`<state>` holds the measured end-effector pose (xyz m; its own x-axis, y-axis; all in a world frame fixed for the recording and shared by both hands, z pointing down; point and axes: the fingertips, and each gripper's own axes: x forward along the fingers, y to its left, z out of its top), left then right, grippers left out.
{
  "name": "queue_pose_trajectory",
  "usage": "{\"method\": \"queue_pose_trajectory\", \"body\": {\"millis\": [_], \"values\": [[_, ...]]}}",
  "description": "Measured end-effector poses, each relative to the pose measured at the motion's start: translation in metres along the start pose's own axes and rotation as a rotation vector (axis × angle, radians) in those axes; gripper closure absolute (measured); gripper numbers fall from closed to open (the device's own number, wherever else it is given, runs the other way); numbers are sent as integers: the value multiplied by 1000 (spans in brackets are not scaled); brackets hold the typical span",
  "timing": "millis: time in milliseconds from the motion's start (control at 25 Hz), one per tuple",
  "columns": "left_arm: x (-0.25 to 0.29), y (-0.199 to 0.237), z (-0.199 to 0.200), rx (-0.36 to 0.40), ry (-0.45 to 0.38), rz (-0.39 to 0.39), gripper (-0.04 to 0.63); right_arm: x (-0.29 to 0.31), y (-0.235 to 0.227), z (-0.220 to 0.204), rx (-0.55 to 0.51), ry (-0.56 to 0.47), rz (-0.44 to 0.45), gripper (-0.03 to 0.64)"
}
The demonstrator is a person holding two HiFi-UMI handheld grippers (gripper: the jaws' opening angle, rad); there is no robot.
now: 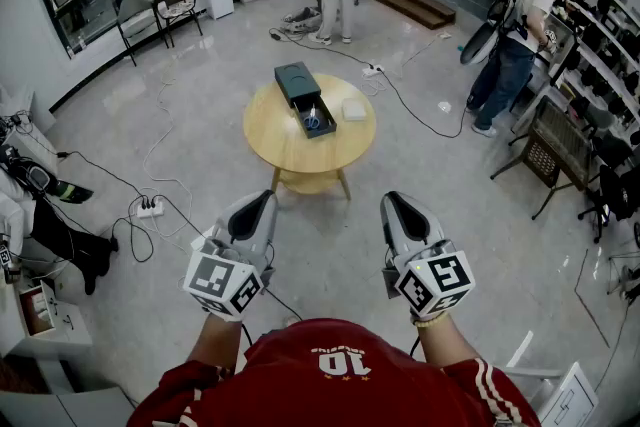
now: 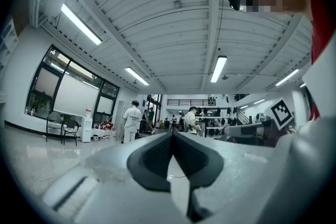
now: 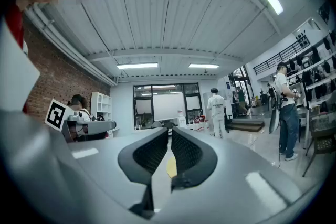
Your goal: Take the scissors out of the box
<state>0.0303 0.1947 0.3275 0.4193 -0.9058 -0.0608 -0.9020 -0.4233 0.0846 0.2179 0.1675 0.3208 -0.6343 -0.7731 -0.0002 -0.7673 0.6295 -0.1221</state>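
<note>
Both closed, empty, side by side: left tongs (image 1: 258, 208), right tongs (image 1: 398, 208). Well ahead, between them: round counter (image 1: 270, 143) carrying box (image 1: 295, 78), drawer open, scissors (image 1: 312, 122) inside.

Small blue item (image 1: 312, 122) in the drawer of the dark rectangular box (image 1: 296, 77): too small to tell its shape; flat white square obj. (image 1: 354, 110) beside it on the round pale-wood table (image 1: 275, 130) also unidentifiable; table legs mostly hidden under the top; wearer's red jersey (image 1: 340, 375) cut off at bottom edge; betw. the jaws of the right gripper (image 3: 169, 130) only a yellowish sliver (image 3: 171, 167) shows, rest hidden.
</note>
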Motion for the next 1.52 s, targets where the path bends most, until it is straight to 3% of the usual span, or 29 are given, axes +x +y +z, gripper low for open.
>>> {"method": "queue_pose_trajectory", "body": {"millis": [1520], "values": [[-39,65,-8,-50,-22,-40,592,33,74,-17,24,-7,-16,609]]}}
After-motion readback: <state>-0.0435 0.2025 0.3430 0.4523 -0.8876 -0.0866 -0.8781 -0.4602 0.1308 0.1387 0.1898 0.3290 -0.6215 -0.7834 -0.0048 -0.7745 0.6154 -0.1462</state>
